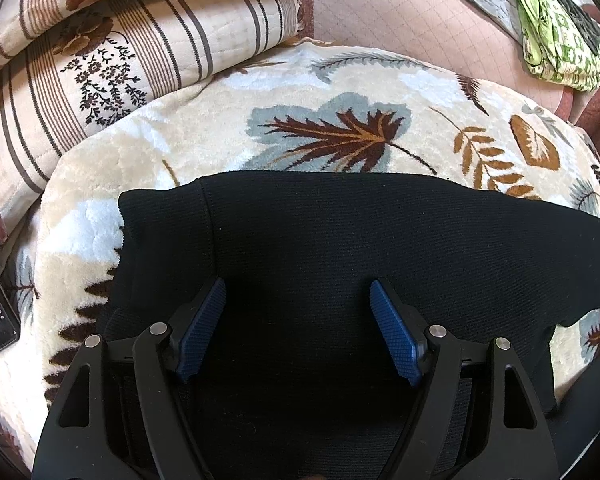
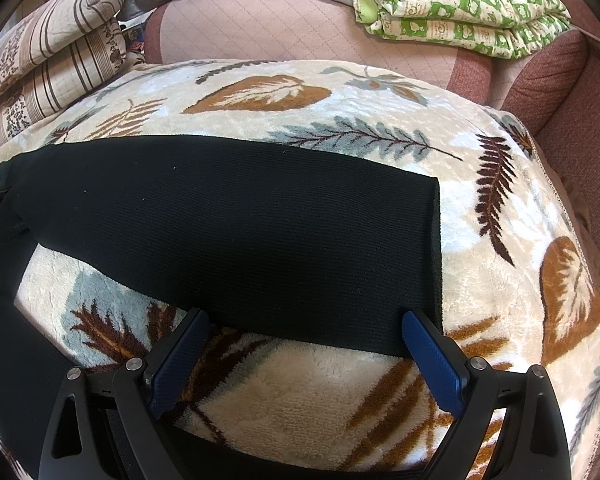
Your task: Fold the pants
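The black ribbed knit pants [image 1: 340,248] are lying flat on the cream leaf-patterned plush blanket [image 2: 260,88], stretching toward twelve o'clock, while the left gripper [image 1: 298,292] and right gripper [image 2: 306,320] are hovering open-jawed, gripping nothing.

Black gripper [image 1: 298,292] frames, blue textured pads [image 1: 396,336], silver pivot screws [image 1: 436,331].

Black pants [image 2: 228,224]; leaf-patterned cream blanket [image 2: 300,408]
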`<action>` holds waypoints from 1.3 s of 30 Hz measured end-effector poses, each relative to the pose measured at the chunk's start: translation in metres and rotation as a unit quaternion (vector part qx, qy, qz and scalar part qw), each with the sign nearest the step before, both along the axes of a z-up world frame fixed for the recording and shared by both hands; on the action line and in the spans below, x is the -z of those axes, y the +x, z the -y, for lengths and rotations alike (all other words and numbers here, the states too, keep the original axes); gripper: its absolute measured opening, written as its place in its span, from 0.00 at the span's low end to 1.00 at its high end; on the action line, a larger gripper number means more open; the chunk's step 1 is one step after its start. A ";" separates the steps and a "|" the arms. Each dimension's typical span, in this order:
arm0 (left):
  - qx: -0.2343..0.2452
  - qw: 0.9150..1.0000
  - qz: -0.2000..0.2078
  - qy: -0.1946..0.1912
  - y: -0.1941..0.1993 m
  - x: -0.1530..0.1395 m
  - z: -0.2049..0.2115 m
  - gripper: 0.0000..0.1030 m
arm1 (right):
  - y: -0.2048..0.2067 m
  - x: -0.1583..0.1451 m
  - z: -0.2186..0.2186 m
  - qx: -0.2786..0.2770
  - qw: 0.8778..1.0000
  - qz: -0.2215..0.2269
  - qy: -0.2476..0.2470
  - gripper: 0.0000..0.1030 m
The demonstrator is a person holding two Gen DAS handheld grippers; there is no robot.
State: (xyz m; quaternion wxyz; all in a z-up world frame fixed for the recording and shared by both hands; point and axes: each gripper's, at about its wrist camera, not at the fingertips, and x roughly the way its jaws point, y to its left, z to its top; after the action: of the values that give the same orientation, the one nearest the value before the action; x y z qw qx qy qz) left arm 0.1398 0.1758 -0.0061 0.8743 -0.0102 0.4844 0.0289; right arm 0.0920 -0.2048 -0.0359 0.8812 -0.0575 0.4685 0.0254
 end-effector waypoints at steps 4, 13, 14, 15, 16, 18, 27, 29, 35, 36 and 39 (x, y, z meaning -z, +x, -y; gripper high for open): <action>-0.003 1.000 -0.002 -0.008 0.001 0.000 -0.001 0.74 | 0.000 0.000 0.000 0.000 1.000 0.000 0.000 0.93; -0.003 1.000 -0.003 -0.014 -0.001 -0.001 -0.003 0.76 | 0.000 0.000 0.000 0.000 1.000 0.000 0.000 0.93; -0.003 1.000 -0.003 -0.014 -0.001 -0.001 -0.003 0.76 | 0.000 0.000 0.000 0.000 1.000 0.000 0.000 0.93; -0.002 1.000 -0.003 -0.013 -0.001 -0.001 -0.002 0.76 | 0.000 0.000 0.000 0.000 1.000 0.000 0.000 0.93; -0.001 1.000 -0.003 -0.010 -0.001 -0.001 -0.001 0.76 | -0.001 0.000 0.000 0.000 1.000 0.000 0.000 0.93; 0.000 1.000 -0.003 -0.007 -0.001 0.000 -0.001 0.77 | 0.000 0.000 0.000 0.000 1.000 0.000 0.000 0.93; 0.002 1.000 -0.002 -0.007 0.000 0.001 -0.001 0.77 | 0.000 0.000 0.000 0.000 1.000 -0.001 0.000 0.93; 0.002 1.000 -0.003 -0.006 0.000 0.001 -0.001 0.77 | 0.000 0.000 -0.001 0.000 1.000 -0.001 0.000 0.93; 0.002 1.000 -0.002 -0.006 0.000 0.001 0.000 0.77 | 0.000 0.000 0.000 0.000 1.000 -0.002 0.000 0.93; 0.002 1.000 -0.002 -0.005 0.000 0.001 0.000 0.77 | 0.000 0.000 0.001 0.000 1.000 -0.002 0.000 0.93; 0.003 1.000 -0.002 -0.005 -0.001 0.001 0.000 0.77 | 0.000 0.000 0.001 0.000 1.000 -0.002 0.000 0.93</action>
State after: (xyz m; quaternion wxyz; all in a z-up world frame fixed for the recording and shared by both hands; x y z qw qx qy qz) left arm 0.1392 0.1756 -0.0074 0.8733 -0.0128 0.4863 0.0241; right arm 0.0918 -0.2058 -0.0355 0.8801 -0.0576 0.4705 0.0256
